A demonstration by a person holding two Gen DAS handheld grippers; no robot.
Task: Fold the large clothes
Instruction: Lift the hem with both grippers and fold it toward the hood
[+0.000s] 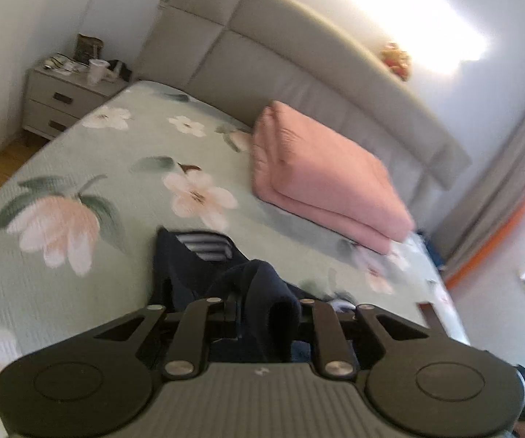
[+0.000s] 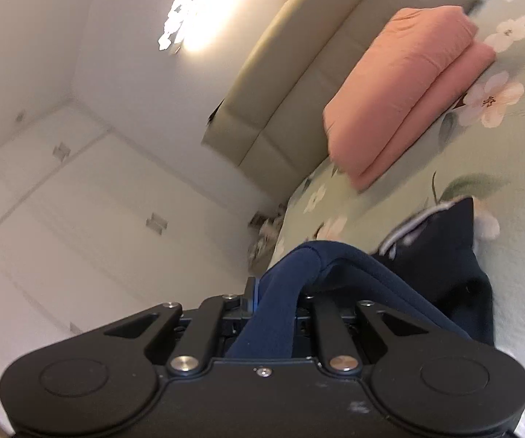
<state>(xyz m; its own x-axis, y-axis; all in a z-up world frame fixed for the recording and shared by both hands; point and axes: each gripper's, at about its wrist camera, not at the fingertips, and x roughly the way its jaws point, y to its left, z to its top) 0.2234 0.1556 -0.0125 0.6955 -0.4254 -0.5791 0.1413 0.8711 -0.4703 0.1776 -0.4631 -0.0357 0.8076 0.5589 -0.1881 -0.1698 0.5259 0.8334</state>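
Left wrist view
Grip: the left gripper (image 1: 262, 314) is clenched on a bunched fold of the navy garment (image 1: 204, 273), cloth pinched between the jaws.
Garment: its striped collar (image 1: 206, 246) lies on the bed beyond the gripper, on the near side of the pink folded blanket (image 1: 321, 179).
Doing it well: by my judgement, keep both grips level and the cloth taut between them, so it hangs flat before being laid down.
Surface: a pale green floral bedspread (image 1: 80, 168), soft but broad enough for the fold.
Room: the grey padded headboard (image 1: 262, 54) stands just behind the blanket; a white nightstand (image 1: 65, 98) sits well off to the blanket's left.

Right wrist view
Grip: the right gripper (image 2: 268, 314) is clamped on a rolled navy edge, which drapes rightward to the rest of the garment on the bedspread.
Room: white wardrobe doors (image 2: 61, 189) stand to the left of the blanket.
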